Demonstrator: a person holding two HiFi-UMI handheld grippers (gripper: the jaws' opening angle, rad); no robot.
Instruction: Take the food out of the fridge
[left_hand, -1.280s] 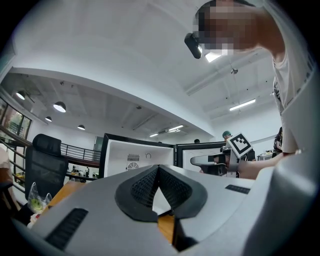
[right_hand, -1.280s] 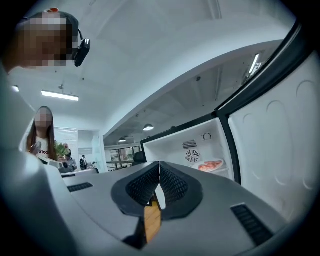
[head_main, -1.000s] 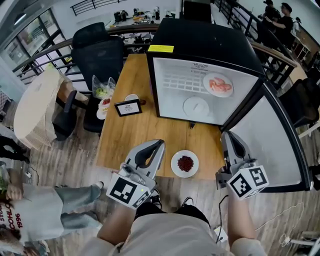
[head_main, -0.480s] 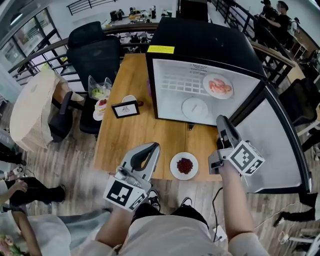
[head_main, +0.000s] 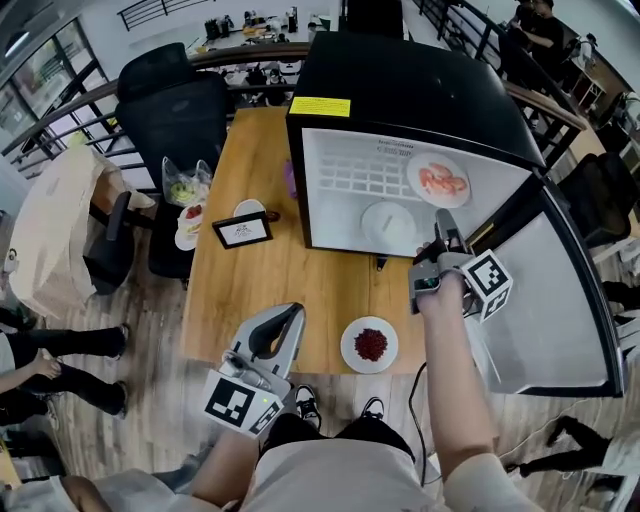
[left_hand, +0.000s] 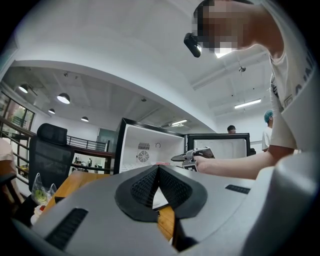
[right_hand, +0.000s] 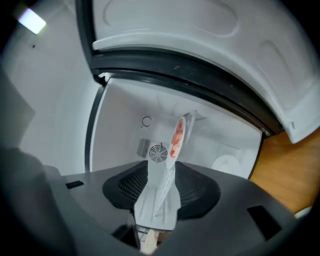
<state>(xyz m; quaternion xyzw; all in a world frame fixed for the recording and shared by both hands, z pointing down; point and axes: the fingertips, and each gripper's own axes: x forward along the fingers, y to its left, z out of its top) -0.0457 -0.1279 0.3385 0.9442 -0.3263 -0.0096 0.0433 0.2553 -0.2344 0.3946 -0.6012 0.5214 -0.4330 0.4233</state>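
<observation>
A black mini fridge (head_main: 400, 80) stands open on the wooden table (head_main: 260, 280), its door (head_main: 545, 290) swung out to the right. Inside, a plate of pink food (head_main: 438, 181) (right_hand: 177, 137) lies on the wire shelf, with a bare white plate (head_main: 390, 218) (right_hand: 227, 164) below it. My right gripper (head_main: 443, 224) (right_hand: 162, 172) is rolled on its side at the fridge mouth, aimed at the pink plate; its jaws are opening with nothing between them. My left gripper (head_main: 290, 316) (left_hand: 158, 167) hangs over the table's front edge, pads together and empty. A plate of red food (head_main: 370, 344) sits on the table.
A small framed sign (head_main: 240, 231), a bowl (head_main: 189, 214) and a plastic bag (head_main: 184, 185) are by the table's left side. A black office chair (head_main: 175, 105) stands behind them. People's legs (head_main: 60, 365) show at the far left.
My right gripper has travelled from the table's front edge up to the fridge opening, rolled onto its side and spread its jaws. My left gripper has dropped slightly toward me.
</observation>
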